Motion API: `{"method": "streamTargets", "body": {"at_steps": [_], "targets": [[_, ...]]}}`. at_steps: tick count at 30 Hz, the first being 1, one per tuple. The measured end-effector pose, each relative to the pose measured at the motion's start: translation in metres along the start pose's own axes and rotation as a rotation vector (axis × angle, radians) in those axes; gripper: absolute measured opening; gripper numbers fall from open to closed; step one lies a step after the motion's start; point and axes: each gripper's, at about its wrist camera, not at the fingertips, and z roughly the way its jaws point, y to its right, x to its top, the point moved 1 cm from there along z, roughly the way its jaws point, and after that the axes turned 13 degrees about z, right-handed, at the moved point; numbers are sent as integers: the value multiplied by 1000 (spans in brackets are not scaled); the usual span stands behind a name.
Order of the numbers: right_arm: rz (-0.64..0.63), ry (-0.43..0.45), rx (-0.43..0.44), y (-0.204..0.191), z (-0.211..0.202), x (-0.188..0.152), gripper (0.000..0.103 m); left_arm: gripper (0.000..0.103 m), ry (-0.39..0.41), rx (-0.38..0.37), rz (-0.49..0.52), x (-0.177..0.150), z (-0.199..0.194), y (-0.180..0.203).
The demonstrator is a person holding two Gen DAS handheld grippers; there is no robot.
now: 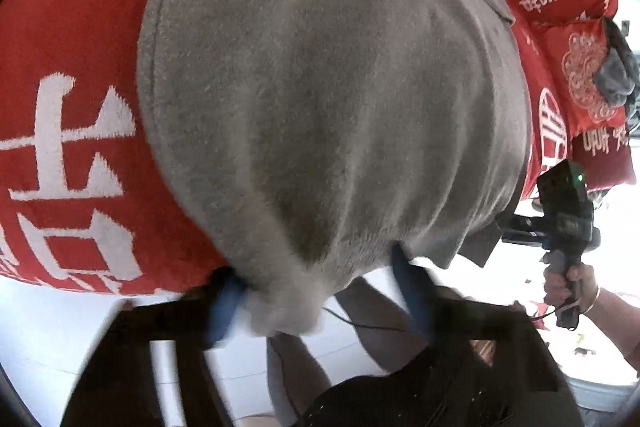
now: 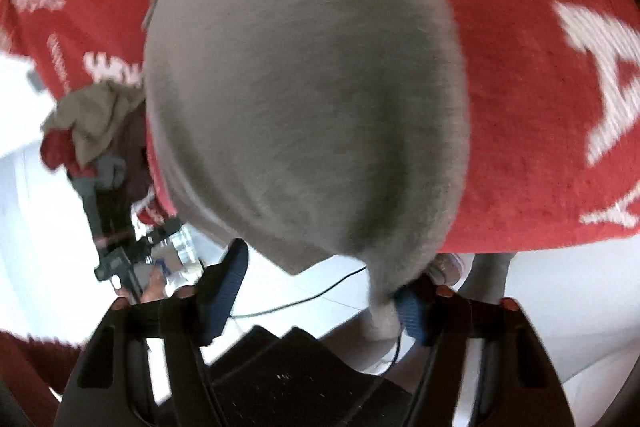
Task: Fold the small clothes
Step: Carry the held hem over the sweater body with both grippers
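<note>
A grey garment lies spread over a red cloth with white characters. In the left wrist view my left gripper has its blue-padded fingers apart, and a bunched corner of the garment hangs against the left pad. In the right wrist view the same garment fills the middle. My right gripper also has its fingers apart, with a garment corner draped against the right pad. The right gripper's body shows at the right of the left wrist view.
A red cushion with a dark grey cloth on it lies at far right. A pile of beige, red and grey clothes sits at the left. The red cloth's near edge drops to a white floor. A black cable runs across the floor.
</note>
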Motion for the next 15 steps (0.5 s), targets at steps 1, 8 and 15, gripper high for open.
{"method": "streamTargets", "body": {"at_steps": [1, 8, 15], "targets": [[36, 14, -9, 6, -2, 0, 25, 12, -18, -3, -4, 1, 2, 0], [66, 73, 143, 1, -27, -22, 12, 12, 18, -65, 7, 11, -23, 11], [55, 113, 321, -43, -50, -31, 12, 12, 149, -163, -50, 29, -73, 10]]}}
